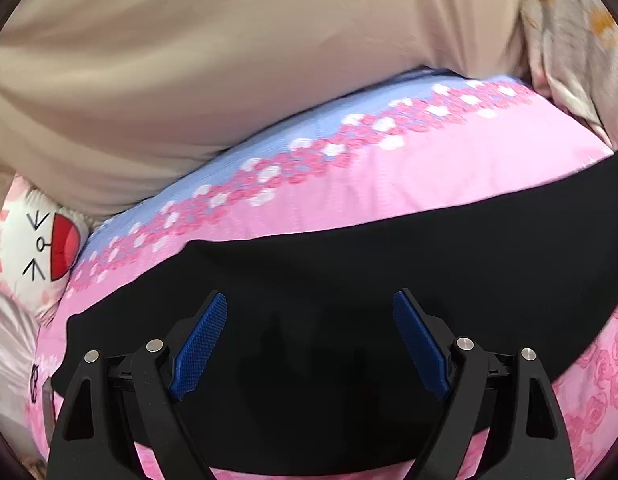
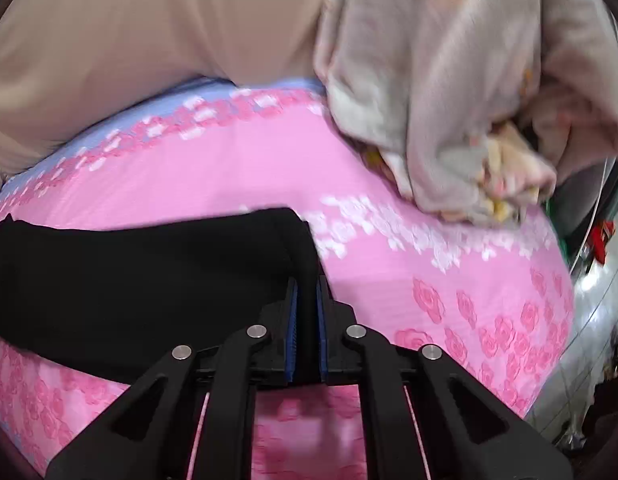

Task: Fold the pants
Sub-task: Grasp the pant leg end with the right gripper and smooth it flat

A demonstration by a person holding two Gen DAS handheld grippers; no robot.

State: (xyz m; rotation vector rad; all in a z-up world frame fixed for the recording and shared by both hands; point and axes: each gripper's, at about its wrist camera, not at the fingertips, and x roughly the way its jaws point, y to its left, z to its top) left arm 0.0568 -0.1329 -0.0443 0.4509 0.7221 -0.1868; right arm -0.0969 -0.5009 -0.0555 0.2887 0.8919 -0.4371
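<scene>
The black pants (image 1: 389, 264) lie as a wide dark band across a pink flowered bedsheet (image 1: 389, 184). My left gripper (image 1: 309, 308) is open, its blue pads spread just above the black cloth, holding nothing. In the right wrist view the pants (image 2: 129, 272) reach in from the left. My right gripper (image 2: 307, 292) is shut on the pants' right edge, a strip of black cloth pinched between its blue pads.
A beige quilt (image 1: 189, 80) is heaped at the back of the bed. A grey flowered blanket (image 2: 449, 100) is bunched at the back right. A white cartoon pillow (image 1: 33, 248) lies at the left. The bed's right edge (image 2: 565, 320) drops to a shiny floor.
</scene>
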